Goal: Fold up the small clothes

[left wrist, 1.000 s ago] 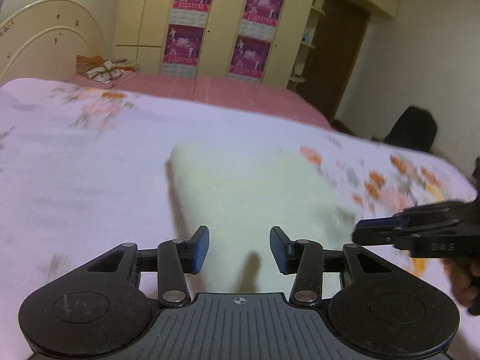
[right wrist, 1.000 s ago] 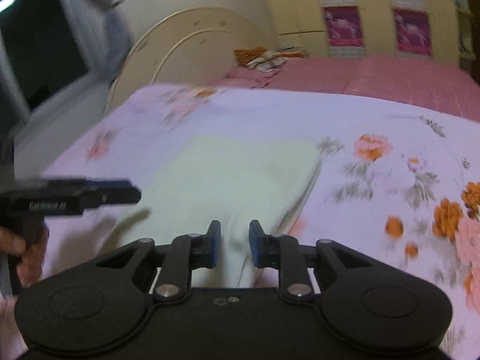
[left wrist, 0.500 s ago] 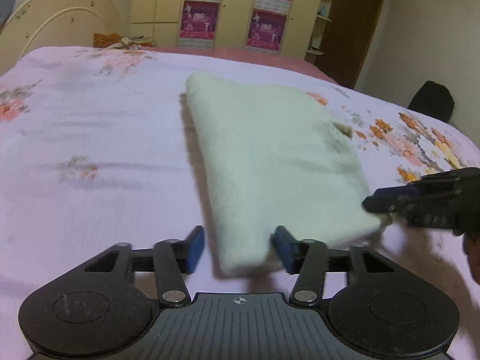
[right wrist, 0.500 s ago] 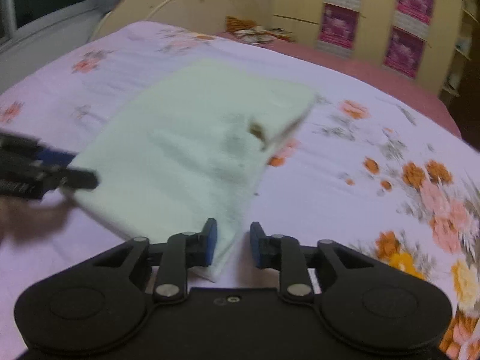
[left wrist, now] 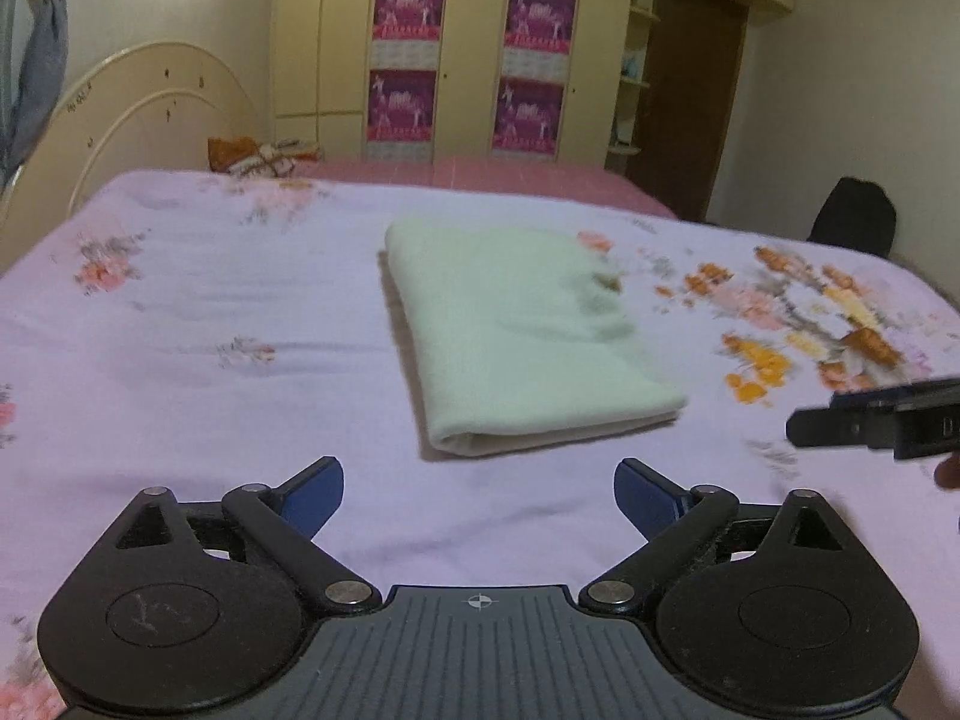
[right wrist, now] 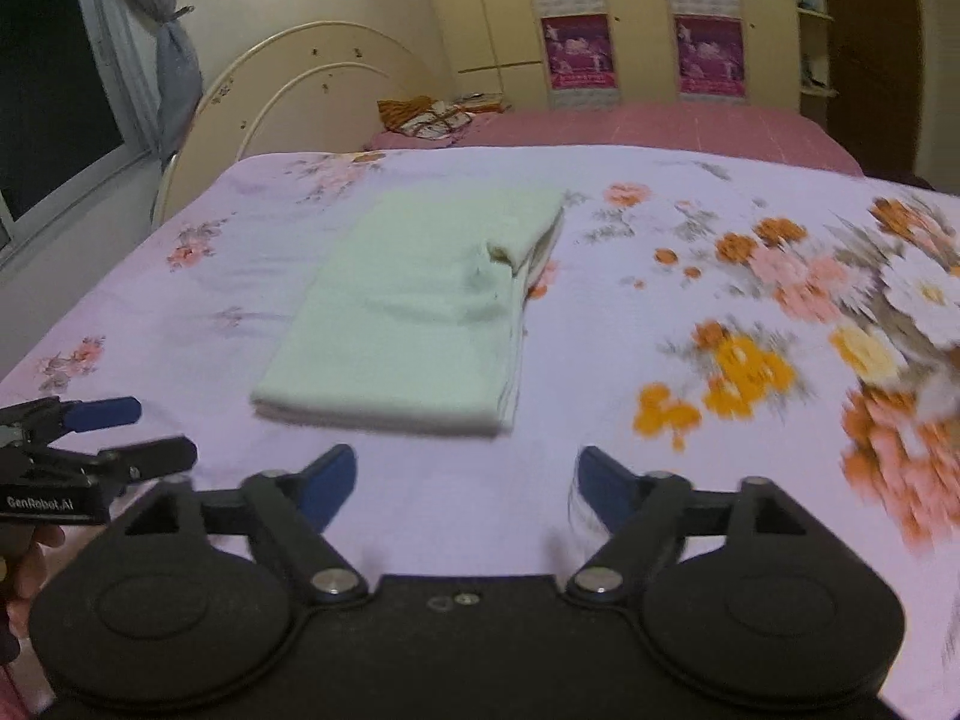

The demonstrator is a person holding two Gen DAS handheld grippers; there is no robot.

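Observation:
A pale green garment [left wrist: 516,336] lies folded into a flat rectangle on the lilac floral bedspread [left wrist: 198,312]. It also shows in the right wrist view [right wrist: 420,312], with a small tag near its right edge. My left gripper [left wrist: 479,495] is open and empty, a short way in front of the garment's near edge. My right gripper [right wrist: 465,483] is open and empty too, just short of the garment. Each gripper shows at the edge of the other's view: the right one [left wrist: 870,420], the left one [right wrist: 102,438].
A pink bed [left wrist: 480,174] with a small pile of cloth [left wrist: 258,156] stands behind, against a cream headboard [left wrist: 138,114]. Wardrobes with purple posters [left wrist: 408,54] line the back wall. A dark chair [left wrist: 852,216] stands at the right. A window and curtain [right wrist: 174,60] are at the left.
Both grippers have opened wide and pulled back from the garment's near edge. The garment now lies released and flat on the bedspread.

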